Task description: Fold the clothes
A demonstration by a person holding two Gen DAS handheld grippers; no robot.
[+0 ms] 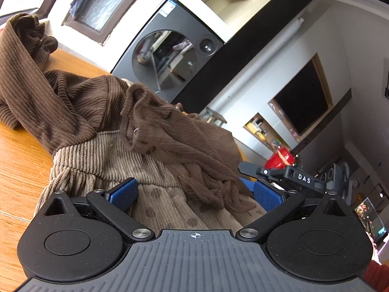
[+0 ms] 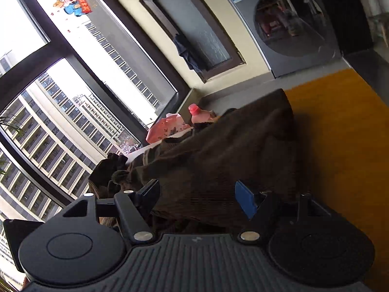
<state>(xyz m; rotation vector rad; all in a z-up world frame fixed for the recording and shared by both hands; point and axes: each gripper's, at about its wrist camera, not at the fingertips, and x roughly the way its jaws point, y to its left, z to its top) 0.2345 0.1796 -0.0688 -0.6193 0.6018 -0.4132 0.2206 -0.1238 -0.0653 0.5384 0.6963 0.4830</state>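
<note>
The left tool (image 1: pixel 194 194) stands wide open, gripping nothing, over the rumpled brown ribbed-knit garment (image 1: pixel 102 112) heaped on the orange wooden counter (image 1: pixel 22 170). The right tool (image 2: pixel 197 198), pads apart and empty, faces its dark length running away. "DAS" marks the right tool's side.

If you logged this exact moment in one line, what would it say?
task: fold clothes | left gripper: open over brown garment | right gripper: open, garment between fingers, ungripped | surface: wooden table
</note>
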